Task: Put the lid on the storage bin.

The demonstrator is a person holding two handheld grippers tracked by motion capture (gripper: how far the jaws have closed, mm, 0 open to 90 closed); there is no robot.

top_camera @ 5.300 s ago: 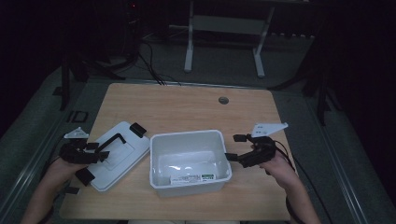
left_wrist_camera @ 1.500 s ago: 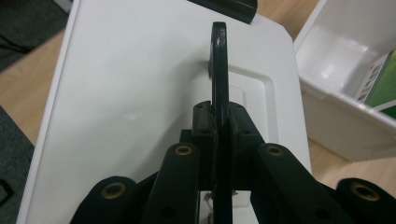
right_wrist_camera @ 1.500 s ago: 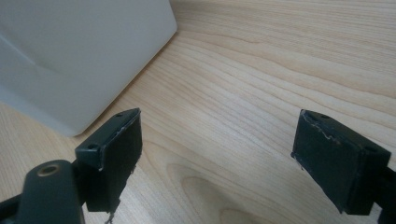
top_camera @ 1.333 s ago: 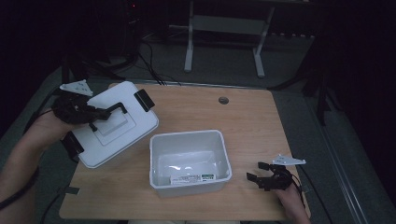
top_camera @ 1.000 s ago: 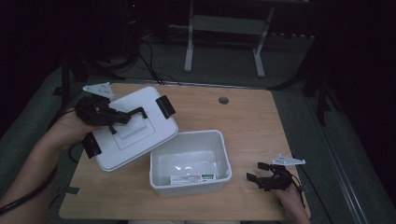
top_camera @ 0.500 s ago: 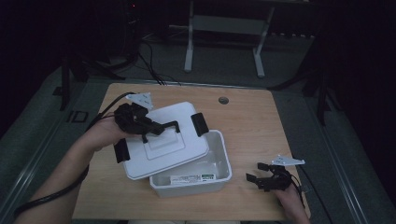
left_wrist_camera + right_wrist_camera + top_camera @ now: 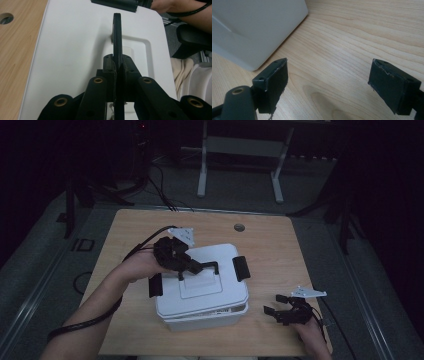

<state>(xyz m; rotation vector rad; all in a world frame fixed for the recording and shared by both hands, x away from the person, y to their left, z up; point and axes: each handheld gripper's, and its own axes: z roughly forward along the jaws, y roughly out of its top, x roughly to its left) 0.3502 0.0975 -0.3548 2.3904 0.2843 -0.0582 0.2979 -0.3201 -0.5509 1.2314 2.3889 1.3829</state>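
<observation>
Over the white storage bin (image 7: 210,317) on the wooden table (image 7: 280,245), the left gripper (image 7: 192,267) pinches the black handle (image 7: 117,37) of the white lid (image 7: 200,280), holding it atop the bin; the right gripper (image 7: 277,306) rests spread wide beside the bin, nothing between its jaws

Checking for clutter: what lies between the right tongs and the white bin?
Nothing: bare wood of the table separates the open right tongs from the bin, seen in the high view and the right gripper view.
</observation>
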